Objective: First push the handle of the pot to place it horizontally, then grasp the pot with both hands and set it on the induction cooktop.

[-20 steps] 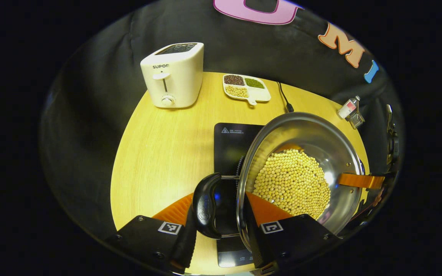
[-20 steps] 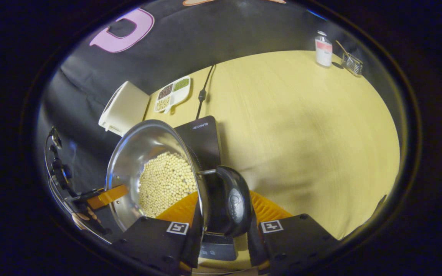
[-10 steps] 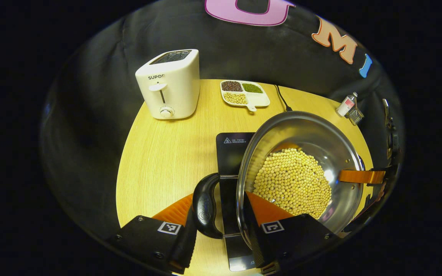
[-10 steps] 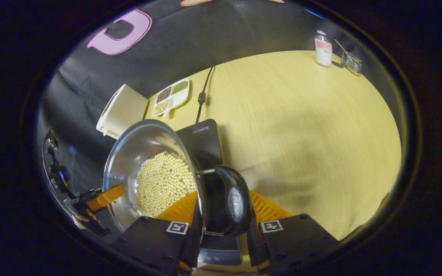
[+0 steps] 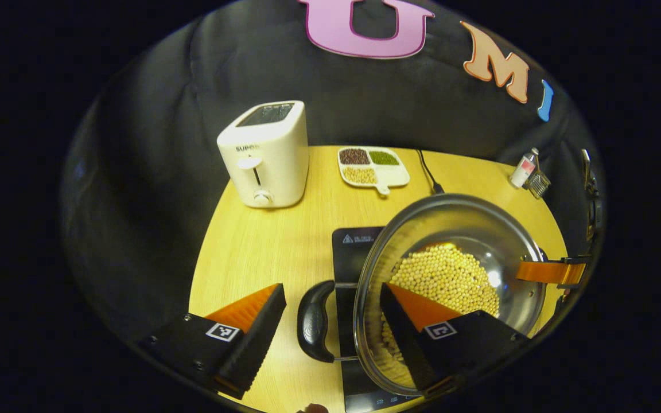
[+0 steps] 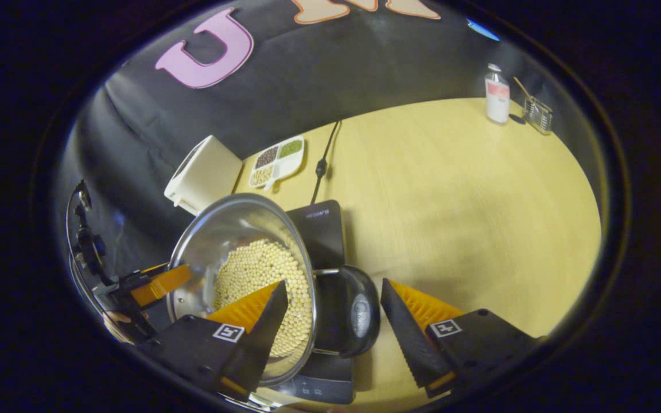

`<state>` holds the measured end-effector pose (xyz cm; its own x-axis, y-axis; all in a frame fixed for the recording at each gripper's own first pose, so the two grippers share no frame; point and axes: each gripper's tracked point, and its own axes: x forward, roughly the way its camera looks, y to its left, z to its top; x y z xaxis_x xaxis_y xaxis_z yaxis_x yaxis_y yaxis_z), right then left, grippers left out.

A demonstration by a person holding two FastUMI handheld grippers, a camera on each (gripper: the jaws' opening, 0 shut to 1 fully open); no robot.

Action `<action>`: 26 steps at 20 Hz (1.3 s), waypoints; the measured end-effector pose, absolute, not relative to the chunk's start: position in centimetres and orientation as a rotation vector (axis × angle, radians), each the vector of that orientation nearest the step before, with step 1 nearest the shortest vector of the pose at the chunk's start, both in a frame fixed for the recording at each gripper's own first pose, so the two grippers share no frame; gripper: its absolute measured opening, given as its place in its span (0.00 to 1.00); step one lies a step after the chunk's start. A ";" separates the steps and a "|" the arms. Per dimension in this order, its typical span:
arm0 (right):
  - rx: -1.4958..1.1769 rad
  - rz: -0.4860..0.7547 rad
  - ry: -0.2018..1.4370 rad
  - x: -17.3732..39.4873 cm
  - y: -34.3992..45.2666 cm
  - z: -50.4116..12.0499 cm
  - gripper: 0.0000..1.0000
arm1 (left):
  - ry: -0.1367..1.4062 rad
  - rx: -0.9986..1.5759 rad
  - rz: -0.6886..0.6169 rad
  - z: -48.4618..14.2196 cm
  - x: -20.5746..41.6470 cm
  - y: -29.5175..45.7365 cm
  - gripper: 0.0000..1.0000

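Note:
The steel pot [image 5: 468, 223], holding pale yellow beans [image 5: 451, 278], rests on the black induction cooktop [image 5: 356, 246]. Its two black side handles point left and right. My left gripper [image 5: 333, 289] is open, straddling the pot's left handle [image 5: 314, 321], with one finger outside the handle and the other above the beans inside the rim. In the right gripper view, my right gripper [image 6: 333, 285] is open astride the pot's [image 6: 221, 229] other handle [image 6: 356, 312] in the same way. Neither handle is touched. The left gripper [image 6: 158, 284] shows at the pot's far side.
A white toaster [image 5: 264, 155] stands at the back left of the yellow table [image 5: 261, 252]. A divided dish [image 5: 372, 166] of beans and the cooktop's cable [image 5: 427, 172] lie behind the pot. A small bottle [image 6: 497, 94] and a wire holder [image 6: 537, 112] stand far right.
Both grippers were shut on the pot's handles with the pot carried tilted. Now the pot is down on the cooktop and both grippers have opened and let go.

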<state>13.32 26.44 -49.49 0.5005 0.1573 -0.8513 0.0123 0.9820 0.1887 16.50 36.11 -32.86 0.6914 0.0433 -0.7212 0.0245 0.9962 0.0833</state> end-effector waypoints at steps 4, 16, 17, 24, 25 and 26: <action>0.164 0.066 0.885 14.9 23.4 -45.0 1.00 | 0.690 0.099 0.041 -29.1 17.0 34.7 0.97; 0.027 0.116 0.475 12.7 14.5 -27.6 0.92 | 0.275 0.100 0.149 -14.3 11.6 22.1 0.96; 0.025 0.143 0.442 12.2 14.0 -25.8 0.92 | 0.237 0.097 0.162 -12.8 10.5 20.4 0.96; -0.057 0.282 0.237 7.5 9.3 -14.6 0.92 | 0.028 0.021 0.249 -6.7 4.2 10.1 0.93; -0.059 0.297 0.215 6.6 8.7 -13.4 0.92 | 0.013 0.024 0.257 -6.0 3.3 9.3 0.93; -0.062 0.308 0.196 5.6 8.0 -12.6 0.92 | -0.003 0.029 0.263 -5.5 2.6 8.3 0.96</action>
